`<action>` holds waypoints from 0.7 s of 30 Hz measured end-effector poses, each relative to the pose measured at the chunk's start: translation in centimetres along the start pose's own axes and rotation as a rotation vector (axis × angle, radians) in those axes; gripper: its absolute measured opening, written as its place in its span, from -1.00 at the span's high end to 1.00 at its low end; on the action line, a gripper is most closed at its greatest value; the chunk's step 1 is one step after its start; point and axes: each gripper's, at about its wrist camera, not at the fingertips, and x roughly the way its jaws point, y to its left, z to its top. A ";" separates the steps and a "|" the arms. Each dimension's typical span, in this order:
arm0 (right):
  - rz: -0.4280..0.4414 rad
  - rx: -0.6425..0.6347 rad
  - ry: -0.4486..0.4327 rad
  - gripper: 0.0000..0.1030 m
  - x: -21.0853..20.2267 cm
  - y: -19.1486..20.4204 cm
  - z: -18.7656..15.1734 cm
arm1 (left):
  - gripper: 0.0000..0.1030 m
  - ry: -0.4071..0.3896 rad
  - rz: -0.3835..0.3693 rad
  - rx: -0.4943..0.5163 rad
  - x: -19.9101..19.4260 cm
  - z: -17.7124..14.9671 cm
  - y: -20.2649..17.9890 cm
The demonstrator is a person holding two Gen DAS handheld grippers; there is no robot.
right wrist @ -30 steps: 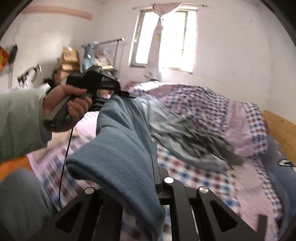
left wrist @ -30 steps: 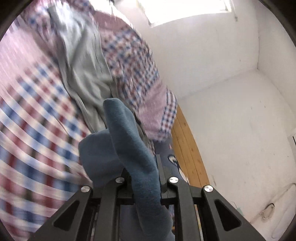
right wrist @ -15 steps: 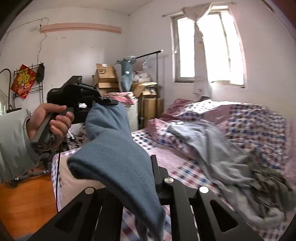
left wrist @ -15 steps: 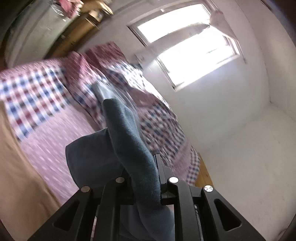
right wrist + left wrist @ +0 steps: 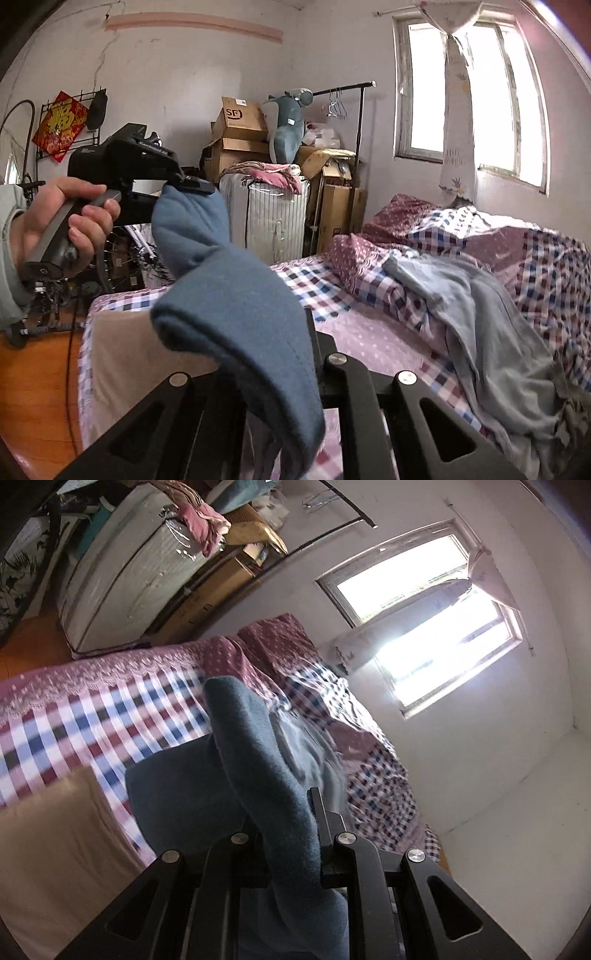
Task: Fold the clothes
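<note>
Checked bedding in red, blue and white is covering the bed (image 5: 369, 343), which is filling most of the room, and a tan cloth (image 5: 140, 354) is lying flat on its near corner. Across the rumpled covers a grey garment (image 5: 491, 332) is sprawling in loose folds. Against the far wall a white ribbed suitcase (image 5: 275, 218) is standing with pink fabric heaped on top, cardboard boxes (image 5: 240, 125) piling up behind it. In the air above the bed's near end, a blue fleece garment (image 5: 236, 295) is hanging stretched between the two tools, well clear of the bedding. The right gripper (image 5: 291, 373) is clamping one thick fold of it, the cloth bulging over the jaws and draping down in front. The left gripper (image 5: 188, 182) is pinching the other end higher up, its jaws closed on the fabric, and a hand (image 5: 62, 221) in a pale sleeve is wrapping around its handle. From the left wrist view, the same fleece (image 5: 266, 782) is standing up out of the jaws.
</note>
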 end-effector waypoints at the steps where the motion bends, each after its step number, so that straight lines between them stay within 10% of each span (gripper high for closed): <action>1: -0.007 -0.007 -0.007 0.87 0.5 0.1 0.2 | 0.73 -0.005 -0.001 0.002 -0.1 0.2 0.3; 21: 0.046 -0.339 -0.070 0.87 0.3 12.6 -6.7 | 0.72 -0.103 -0.052 -0.012 -9.9 -3.7 9.8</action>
